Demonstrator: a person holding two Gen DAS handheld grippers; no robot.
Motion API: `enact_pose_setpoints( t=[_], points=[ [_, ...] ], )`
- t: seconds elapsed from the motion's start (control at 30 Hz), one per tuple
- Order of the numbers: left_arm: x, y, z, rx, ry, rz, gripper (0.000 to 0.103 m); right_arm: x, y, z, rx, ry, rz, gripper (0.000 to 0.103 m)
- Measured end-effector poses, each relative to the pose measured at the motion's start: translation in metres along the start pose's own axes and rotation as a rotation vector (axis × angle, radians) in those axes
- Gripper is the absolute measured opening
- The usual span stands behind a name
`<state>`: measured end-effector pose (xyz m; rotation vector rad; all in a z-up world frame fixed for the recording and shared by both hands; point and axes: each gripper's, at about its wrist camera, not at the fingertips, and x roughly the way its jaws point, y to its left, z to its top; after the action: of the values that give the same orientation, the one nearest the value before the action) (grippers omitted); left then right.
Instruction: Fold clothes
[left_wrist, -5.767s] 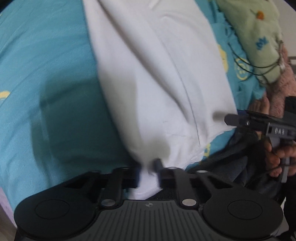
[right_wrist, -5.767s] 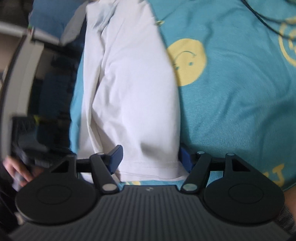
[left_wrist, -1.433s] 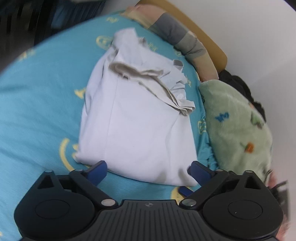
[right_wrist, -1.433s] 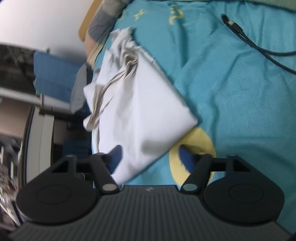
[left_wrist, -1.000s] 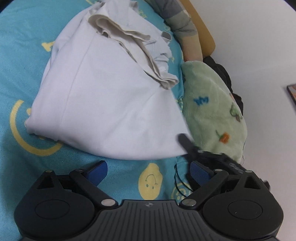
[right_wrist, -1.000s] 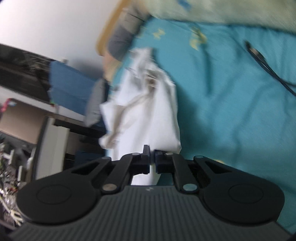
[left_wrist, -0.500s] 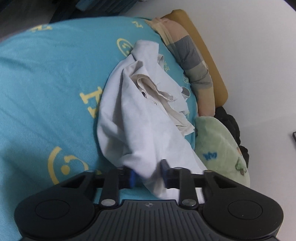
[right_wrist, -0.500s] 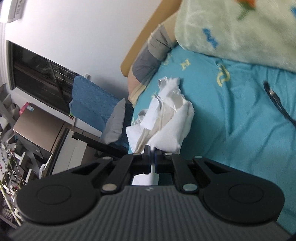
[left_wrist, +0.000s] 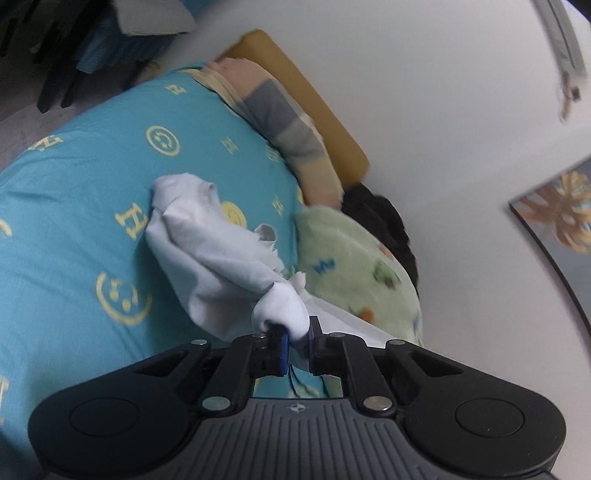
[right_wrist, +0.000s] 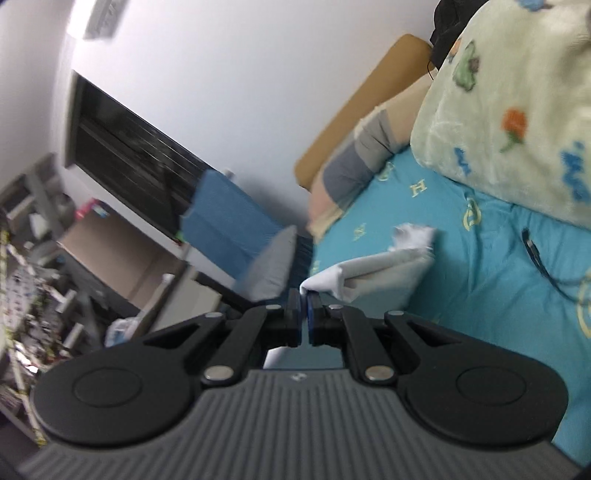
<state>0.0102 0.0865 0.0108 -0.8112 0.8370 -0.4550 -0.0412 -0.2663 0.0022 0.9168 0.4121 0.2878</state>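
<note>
Left gripper (left_wrist: 297, 345) is clamped on a bunched corner of the white garment (left_wrist: 221, 254); right gripper (right_wrist: 303, 314) pinches another corner, cloth (right_wrist: 376, 273) trailing forward onto the blue bedsheet (right_wrist: 480, 266). Judged step: lifting to spread. Next move calls for drawing the corners apart and laying flat.

There is a bed (left_wrist: 66, 206) with a bright blue sheet. The sheet has yellow smiley faces and yellow letters all over it. A white cloth (left_wrist: 207, 254) is partly on the sheet, all bunched up, and its near end is lifted off the bed. A soft green blanket (left_wrist: 351, 266) with little pictures lies on the bed just beside the cloth. A striped pillow (left_wrist: 280, 125) in grey and cream sits at the head of the bed, against a brown headboard (left_wrist: 314, 99). A thin black cable (right_wrist: 543, 266) lies on the sheet near the green blanket.
</note>
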Motion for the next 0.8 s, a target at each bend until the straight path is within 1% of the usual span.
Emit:
enact_pose_setpoints(
  t=[0.13,0.2,0.23,0.27,0.37,0.4,0.5,0.53,0.63,0.7,0.77,0.8],
  points=[
    [-0.038,-0.006,-0.040,0.030,0.025,-0.029,0.010,-0.054,0.002,-0.028,0.018,-0.022,0.002,0.006],
    [-0.044,-0.003,-0.051,0.033,0.015,-0.043,0.010,-0.079,0.002,-0.040,0.024,-0.035,0.001,0.007],
    [-0.044,-0.001,-0.054,0.034,0.011,-0.046,0.010,-0.080,0.002,-0.042,0.018,-0.046,-0.010,0.007],
    [-0.040,-0.002,-0.052,0.039,0.001,-0.042,0.010,-0.073,0.003,-0.039,0.008,-0.050,-0.025,0.007],
    [-0.020,-0.007,-0.031,0.048,-0.033,-0.003,0.011,-0.050,0.007,-0.027,-0.018,-0.062,-0.070,0.007],
    [-0.012,-0.011,-0.021,0.051,-0.043,0.015,0.011,-0.036,0.006,-0.019,-0.014,-0.063,-0.083,0.007],
    [0.029,-0.017,0.018,0.077,-0.066,0.103,0.011,0.013,0.000,0.005,-0.016,-0.060,-0.126,0.007],
    [0.047,-0.016,0.032,0.076,-0.062,0.127,0.011,0.032,-0.005,0.011,-0.030,-0.053,-0.152,0.007],
    [0.091,0.001,0.057,0.075,-0.062,0.194,0.011,0.086,-0.024,0.023,-0.058,-0.024,-0.219,0.007],
    [0.115,0.012,0.063,0.120,-0.076,0.235,0.011,0.117,-0.043,0.025,-0.063,0.004,-0.251,0.007],
    [0.132,0.026,0.063,0.157,-0.076,0.243,0.011,0.138,-0.064,0.020,-0.065,0.040,-0.279,0.009],
    [0.137,0.033,0.062,0.155,-0.075,0.235,0.011,0.144,-0.073,0.017,-0.073,0.054,-0.288,0.009]
  ],
)
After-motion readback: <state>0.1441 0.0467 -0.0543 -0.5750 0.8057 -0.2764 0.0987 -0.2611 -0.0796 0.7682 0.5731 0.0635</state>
